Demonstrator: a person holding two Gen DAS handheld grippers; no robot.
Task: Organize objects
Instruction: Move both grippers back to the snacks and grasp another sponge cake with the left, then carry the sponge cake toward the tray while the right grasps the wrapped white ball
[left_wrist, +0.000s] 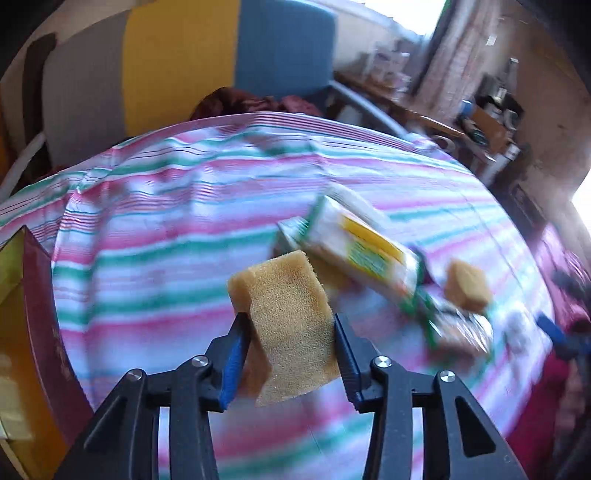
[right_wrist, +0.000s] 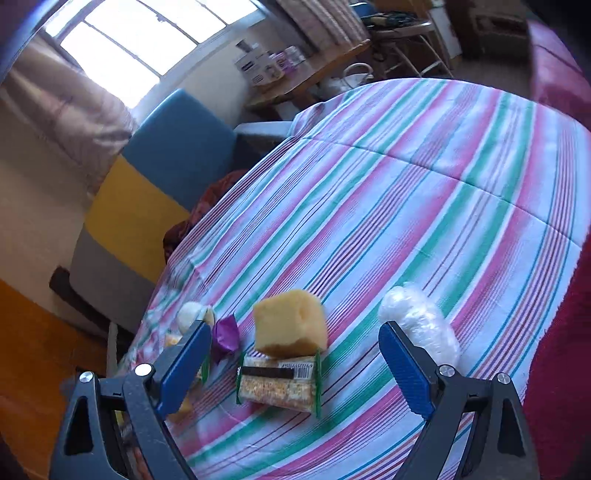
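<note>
My left gripper (left_wrist: 290, 321) is shut on a yellow sponge (left_wrist: 288, 314) and holds it above the striped tablecloth (left_wrist: 166, 221). Behind it lies a white, yellow and green packet (left_wrist: 362, 247), with a second yellow sponge (left_wrist: 467, 286) beyond to the right. In the right wrist view my right gripper (right_wrist: 293, 332) is open and empty. Between its fingers sits that yellow sponge (right_wrist: 290, 325), resting on a green-edged snack packet (right_wrist: 279, 386). A purple wrapper (right_wrist: 226, 334) and a pale round object (right_wrist: 192, 314) lie by the left finger. A clear plastic-wrapped bundle (right_wrist: 423, 325) lies by the right finger.
A maroon box with a yellow-green side (left_wrist: 33, 314) stands at the table's left edge. A blue, yellow and grey chair (right_wrist: 147, 184) stands beyond the table. A wooden side table with tins (right_wrist: 295, 70) is at the back. Dark red fabric (right_wrist: 561, 332) lies to the right.
</note>
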